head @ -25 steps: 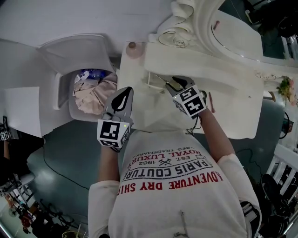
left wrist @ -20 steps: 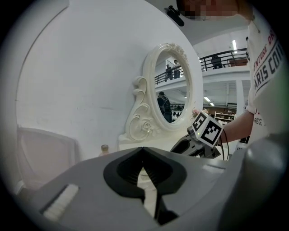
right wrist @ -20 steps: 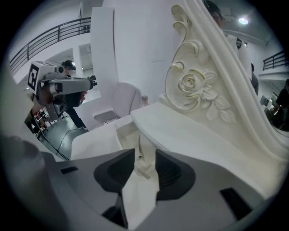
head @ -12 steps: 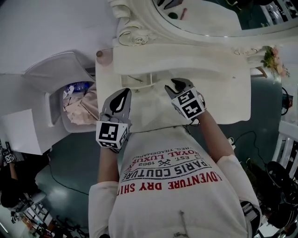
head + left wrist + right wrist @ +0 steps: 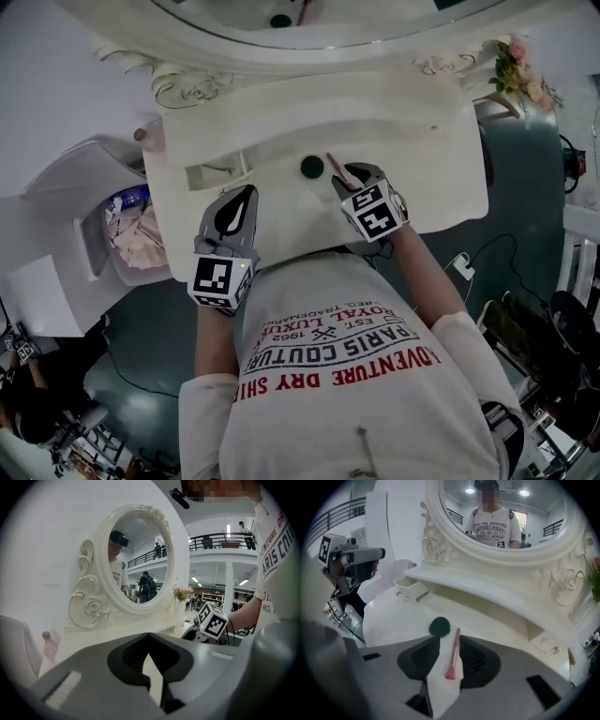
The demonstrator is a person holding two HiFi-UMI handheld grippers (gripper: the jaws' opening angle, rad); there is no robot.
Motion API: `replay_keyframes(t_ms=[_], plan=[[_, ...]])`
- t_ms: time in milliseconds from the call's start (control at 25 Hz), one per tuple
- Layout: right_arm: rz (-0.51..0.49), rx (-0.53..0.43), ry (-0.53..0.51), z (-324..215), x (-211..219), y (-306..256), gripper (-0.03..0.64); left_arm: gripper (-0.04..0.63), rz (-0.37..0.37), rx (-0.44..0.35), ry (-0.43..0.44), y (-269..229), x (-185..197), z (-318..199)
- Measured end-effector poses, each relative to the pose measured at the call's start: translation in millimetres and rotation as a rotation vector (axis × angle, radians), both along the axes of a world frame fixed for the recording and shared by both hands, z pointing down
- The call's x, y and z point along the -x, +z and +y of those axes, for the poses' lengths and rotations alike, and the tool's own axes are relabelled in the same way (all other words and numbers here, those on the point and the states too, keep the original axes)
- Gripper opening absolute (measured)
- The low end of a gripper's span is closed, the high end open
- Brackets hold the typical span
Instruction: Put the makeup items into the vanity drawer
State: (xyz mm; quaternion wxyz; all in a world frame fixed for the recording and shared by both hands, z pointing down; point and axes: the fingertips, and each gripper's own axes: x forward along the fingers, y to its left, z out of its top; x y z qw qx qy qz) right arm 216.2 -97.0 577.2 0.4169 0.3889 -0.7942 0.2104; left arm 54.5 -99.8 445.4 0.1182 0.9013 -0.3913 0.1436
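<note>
A thin pink makeup brush (image 5: 452, 660) lies on the white vanity top (image 5: 422, 159), between the jaws of my right gripper (image 5: 449, 643). The jaws stand open around it, with bare tabletop showing beside the handle. In the head view the brush (image 5: 337, 170) pokes out ahead of the right gripper (image 5: 349, 178). A black round makeup item (image 5: 311, 167) sits just left of it. The small vanity drawer (image 5: 212, 174) stands pulled open at the far left. My left gripper (image 5: 242, 199) hovers open and empty near the front edge.
An oval mirror (image 5: 501, 508) in a carved frame rises behind the vanity top. A pink bottle (image 5: 150, 136) stands at the left corner and flowers (image 5: 521, 67) at the right. A white bin (image 5: 131, 234) with crumpled waste sits left of the vanity. A closed drawer (image 5: 543, 641) is on the right.
The head view has swung so the vanity sits lower and more centred. The black item and the pink brush now show at the right gripper's tip. The left gripper barely moved.
</note>
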Motion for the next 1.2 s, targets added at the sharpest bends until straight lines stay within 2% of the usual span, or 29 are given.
replay_keyframes(t_ms=[320, 600, 920, 1200], plan=[[0.012, 0.084, -0.047, 13.0, -22.0, 47.0, 0.123, 0.011, -0.024, 0.015, -0.028, 19.8, -37.4, 3.7], [0.039, 0.122, -0.029, 12.4, -26.4, 55.6, 0.054, 0.011, -0.031, 0.022, -0.041, 25.7, -35.7, 8.8], [0.063, 0.058, -0.058, 3.8, -5.3, 21.4, 0.051, 0.011, -0.026, -0.023, -0.038, 5.1, -12.8, 1.3], [0.016, -0.045, -0.127, -18.6, 56.0, -32.6, 0.051, 0.011, -0.030, -0.071, -0.031, -17.4, 29.3, 1.3]])
